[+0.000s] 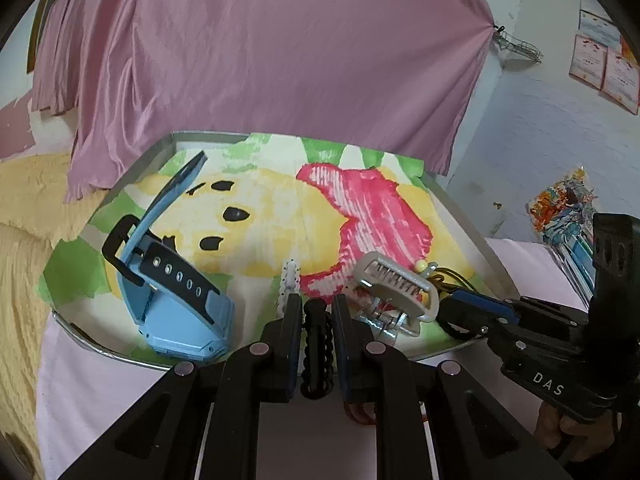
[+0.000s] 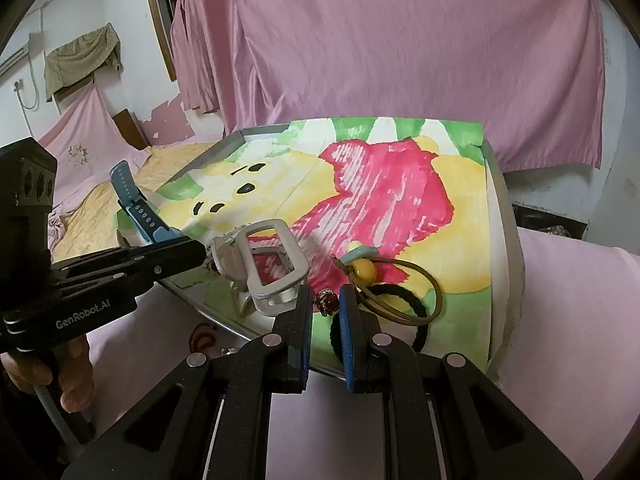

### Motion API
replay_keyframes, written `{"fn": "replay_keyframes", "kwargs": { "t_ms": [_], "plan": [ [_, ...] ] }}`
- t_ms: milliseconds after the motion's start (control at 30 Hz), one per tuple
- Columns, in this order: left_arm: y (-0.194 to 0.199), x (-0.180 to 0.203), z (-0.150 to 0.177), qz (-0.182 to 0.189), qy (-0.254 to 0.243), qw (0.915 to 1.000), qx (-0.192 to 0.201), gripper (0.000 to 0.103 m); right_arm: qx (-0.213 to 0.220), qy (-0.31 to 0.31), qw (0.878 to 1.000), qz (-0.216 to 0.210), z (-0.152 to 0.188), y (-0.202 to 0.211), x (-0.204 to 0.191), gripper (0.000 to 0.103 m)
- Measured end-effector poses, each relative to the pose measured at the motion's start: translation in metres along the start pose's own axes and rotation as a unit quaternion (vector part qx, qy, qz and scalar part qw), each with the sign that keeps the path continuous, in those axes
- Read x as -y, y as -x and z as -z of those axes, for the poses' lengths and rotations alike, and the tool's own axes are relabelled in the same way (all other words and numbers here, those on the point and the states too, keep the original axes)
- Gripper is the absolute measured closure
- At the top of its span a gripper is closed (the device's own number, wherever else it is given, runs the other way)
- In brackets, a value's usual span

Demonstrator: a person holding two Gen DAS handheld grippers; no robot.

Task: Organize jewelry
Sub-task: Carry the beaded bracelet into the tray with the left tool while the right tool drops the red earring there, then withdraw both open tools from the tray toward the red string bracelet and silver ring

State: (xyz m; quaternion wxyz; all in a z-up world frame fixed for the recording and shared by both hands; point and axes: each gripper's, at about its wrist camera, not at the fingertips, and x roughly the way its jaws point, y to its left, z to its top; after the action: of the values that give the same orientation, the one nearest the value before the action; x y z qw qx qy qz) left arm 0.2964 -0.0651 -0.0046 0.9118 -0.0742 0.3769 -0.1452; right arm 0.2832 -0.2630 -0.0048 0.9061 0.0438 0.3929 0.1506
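Left tool [image 1: 316,308] closed tight on a black beaded bracelet [image 1: 317,354], held at the near rim of the metal tray [image 1: 100,346]. Right tool [image 2: 326,304] nearly shut – a small red-and-silver bead charm [image 2: 326,300] between the fingers, contact hard to tell. On the tray's cartoon-print cloth [image 1: 360,208]: blue watch [image 1: 172,280] at left, silver hair claw [image 1: 394,292] mid, black hair tie [image 2: 400,312] and olive cord with yellow bead [image 2: 362,269] at right. Tray resting on a pink-covered bed [image 2: 560,300].
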Motion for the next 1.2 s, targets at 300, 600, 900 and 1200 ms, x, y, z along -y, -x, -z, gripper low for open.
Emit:
{"fn": "replay_keyframes", "kwargs": {
  "t_ms": [300, 600, 900, 1200],
  "plan": [
    [0.002, 0.0, -0.001, -0.009, 0.001, 1.0, -0.003, 0.089, 0.002, -0.001, 1.0, 0.009, 0.0, 0.001, -0.001, 0.074],
    [0.017, -0.001, 0.0, -0.012, -0.002, 0.9997, 0.022, 0.081, 0.047, -0.008, 0.999, 0.016, 0.004, 0.027, -0.001, 0.065],
    [0.055, -0.005, 0.011, -0.006, 0.016, 0.9964, 0.083, 0.033, 0.111, -0.019, 0.993, 0.028, 0.019, 0.063, -0.007, 0.044],
    [0.094, 0.001, 0.036, -0.02, 0.0, 0.9906, 0.135, 0.007, 0.164, -0.032, 0.985, 0.034, 0.044, 0.102, -0.017, 0.019]
  ]
}}
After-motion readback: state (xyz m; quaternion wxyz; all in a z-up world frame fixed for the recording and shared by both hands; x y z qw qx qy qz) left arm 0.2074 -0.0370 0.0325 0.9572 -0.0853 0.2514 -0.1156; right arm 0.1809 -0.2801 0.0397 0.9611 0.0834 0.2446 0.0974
